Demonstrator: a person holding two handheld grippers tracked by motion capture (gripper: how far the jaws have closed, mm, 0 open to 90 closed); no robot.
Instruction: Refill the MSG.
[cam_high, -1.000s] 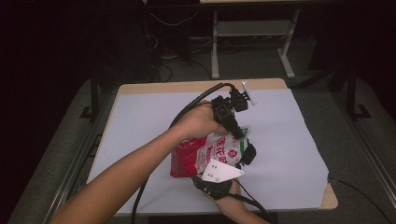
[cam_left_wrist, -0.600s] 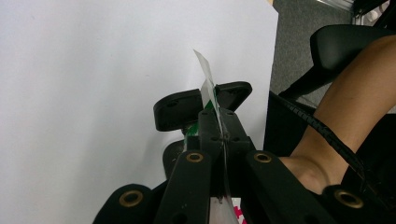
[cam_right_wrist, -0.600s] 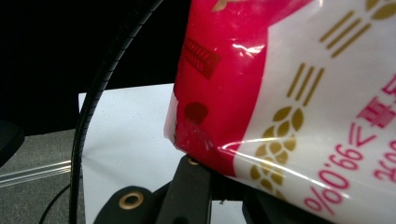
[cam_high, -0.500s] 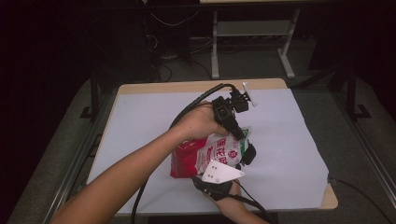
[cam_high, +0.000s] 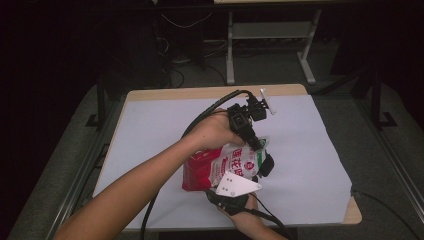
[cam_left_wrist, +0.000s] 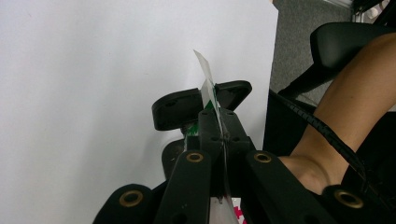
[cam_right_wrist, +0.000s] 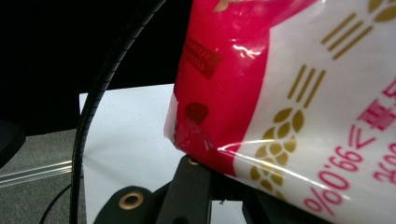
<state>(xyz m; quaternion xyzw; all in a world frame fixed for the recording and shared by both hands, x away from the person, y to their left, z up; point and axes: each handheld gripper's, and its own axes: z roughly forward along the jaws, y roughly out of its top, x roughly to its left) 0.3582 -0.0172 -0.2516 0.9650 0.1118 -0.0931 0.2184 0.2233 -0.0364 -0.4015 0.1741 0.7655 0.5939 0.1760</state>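
Still — nothing is shifting since a second ago.
Change: both hands and the bag (cam_high: 222, 167) are keeping their places.
Left gripper (cam_high: 256, 145): clamping the bag's top edge, jaws closed on its thin seam (cam_left_wrist: 208, 88).
Right gripper (cam_high: 239, 186): pinching the bag's near bottom corner (cam_right_wrist: 196, 140).
Bag: red-and-white, being held just above the counter's middle.
Counter (cam_high: 150, 130): wearing a white sheet.
Room: lying dark — grey floor (cam_high: 260, 65), a metal stand (cam_high: 272, 30) behind.

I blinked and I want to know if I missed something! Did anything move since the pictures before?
No, nothing visibly moved. The left gripper stays clamped on the top edge of the red and white bag, the right gripper stays shut on its near edge, and the bag keeps its place on the white table.
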